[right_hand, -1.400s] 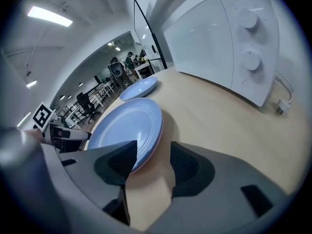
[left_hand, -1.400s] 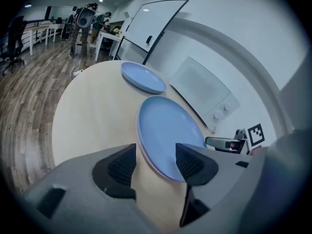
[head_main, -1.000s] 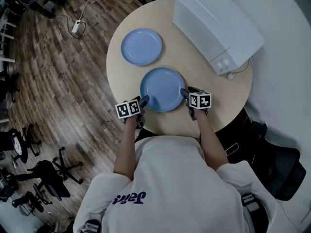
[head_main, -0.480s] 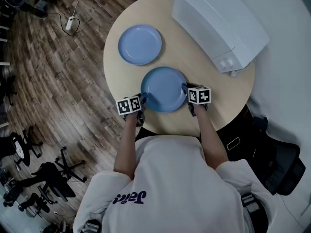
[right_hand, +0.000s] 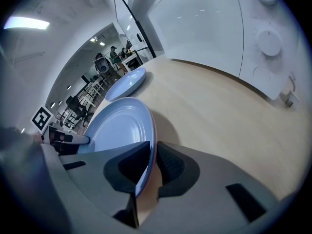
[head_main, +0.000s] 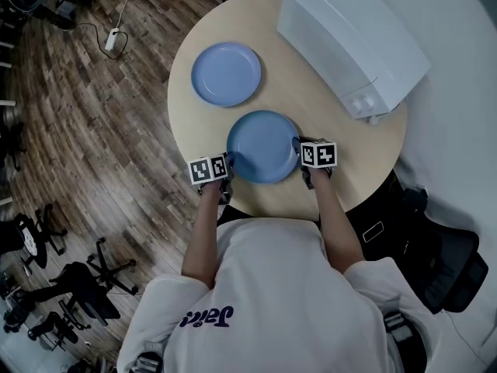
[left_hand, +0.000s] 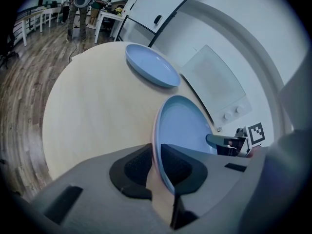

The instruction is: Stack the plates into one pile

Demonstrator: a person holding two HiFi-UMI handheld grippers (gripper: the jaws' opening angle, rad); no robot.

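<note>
Two blue plates lie on a round wooden table. The near plate lies between my grippers; the far plate lies apart from it, toward the back left. My left gripper is at the near plate's left rim and my right gripper at its right rim. Both pairs of jaws have just been closing with that rim between them. In the left gripper view the left gripper pinches the near plate. The right gripper view shows the right gripper clamped on the near plate.
A white box-shaped appliance fills the table's back right. The table's front edge runs just under both grippers. On the wooden floor at the left are office chairs and a power strip. A black chair stands at the right.
Both grippers stay at the near plate's opposite rims, and their jaws have closed onto it. The far plate has not moved.
</note>
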